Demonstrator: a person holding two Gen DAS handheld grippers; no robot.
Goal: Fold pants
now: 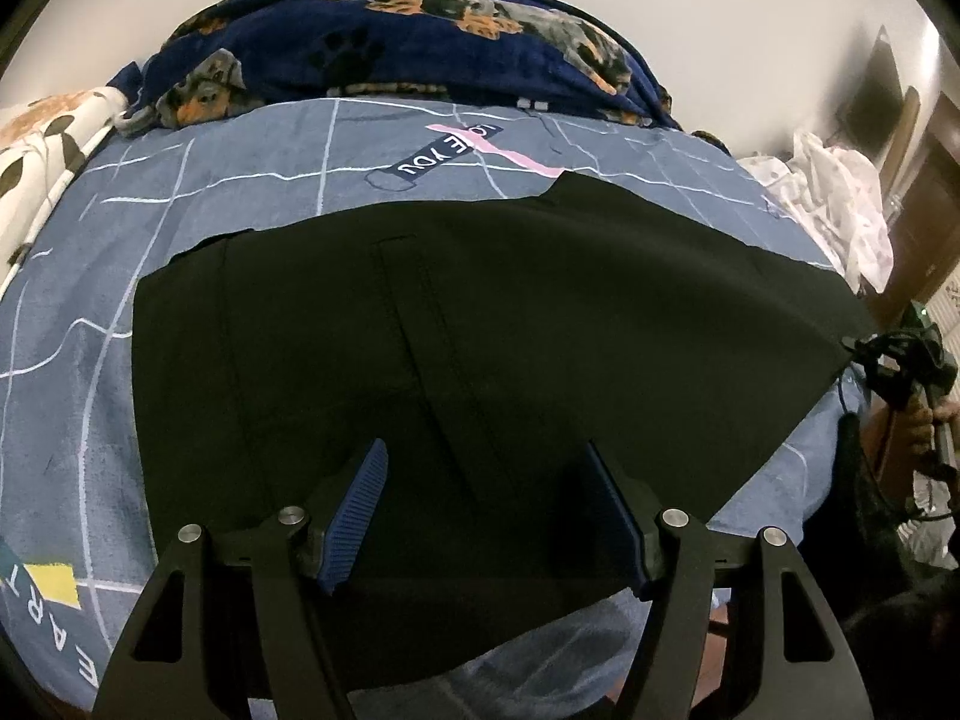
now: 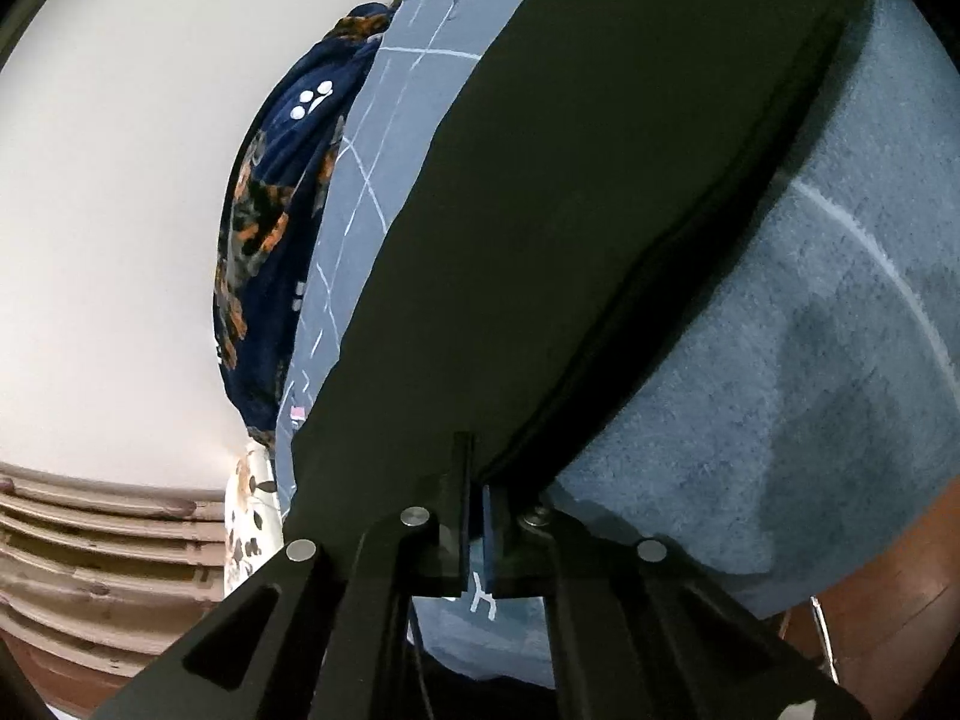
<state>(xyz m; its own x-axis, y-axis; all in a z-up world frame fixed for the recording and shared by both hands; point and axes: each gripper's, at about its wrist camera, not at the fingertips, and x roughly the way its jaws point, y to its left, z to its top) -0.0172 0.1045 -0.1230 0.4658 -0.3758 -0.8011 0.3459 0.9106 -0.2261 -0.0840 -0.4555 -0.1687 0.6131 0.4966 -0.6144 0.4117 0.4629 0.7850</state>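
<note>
Left tongs (image 1: pixel 486 510) agape, ribbed pads | right tongs (image 2: pixel 476 495) pinching smooth black pants (image 1: pixel 420 324) hem

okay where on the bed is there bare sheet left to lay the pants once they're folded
Bare sheet runs between the black pants and the dog-print blanket, and down the pants' left side. The right edge is crowded by white clothes. The left gripper hovers open; the right gripper pinches the pants' edge.

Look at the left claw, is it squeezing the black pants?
No, the left claw is wide open, its blue ribbed fingers spread apart above the flat black fabric pants with nothing between them.
</note>
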